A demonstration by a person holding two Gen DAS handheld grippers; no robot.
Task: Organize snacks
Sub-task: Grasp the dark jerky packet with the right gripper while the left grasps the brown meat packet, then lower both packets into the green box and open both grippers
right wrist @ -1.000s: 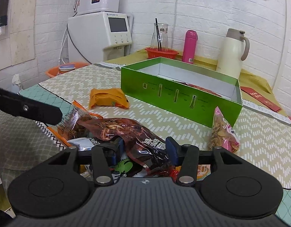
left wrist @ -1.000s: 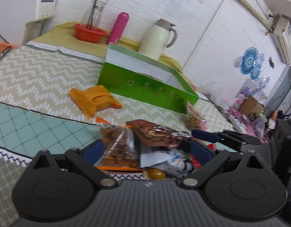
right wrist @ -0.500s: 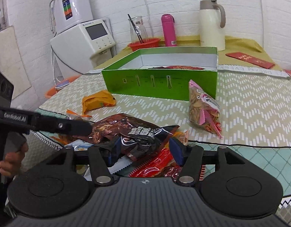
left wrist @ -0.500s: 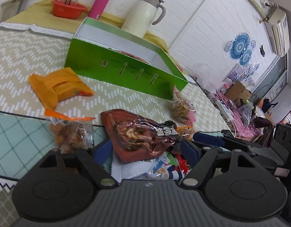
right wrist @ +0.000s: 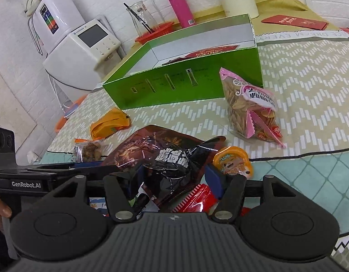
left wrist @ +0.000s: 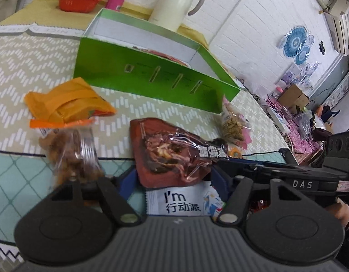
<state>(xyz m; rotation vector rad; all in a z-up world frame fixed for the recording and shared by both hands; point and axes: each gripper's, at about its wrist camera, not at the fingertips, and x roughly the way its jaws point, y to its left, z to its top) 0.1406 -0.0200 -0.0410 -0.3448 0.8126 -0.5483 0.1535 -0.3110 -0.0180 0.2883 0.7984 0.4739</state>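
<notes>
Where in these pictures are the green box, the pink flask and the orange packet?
green box [right wrist: 174, 86], right wrist view, on its slotted front wall.
pink flask [right wrist: 180, 9], right wrist view, mid-body.
orange packet [left wrist: 67, 104], left wrist view, middle of the wrapper.

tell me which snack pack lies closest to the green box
The pink-edged clear bag of chips, right beside the green box near its corner; the other packs lie farther toward the grippers.

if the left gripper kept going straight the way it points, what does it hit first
Most likely the dark red snack bag, which already lies between the left gripper's closing jaws, on top of the white packet. The green box sits well beyond; depth is hard to judge.
</notes>
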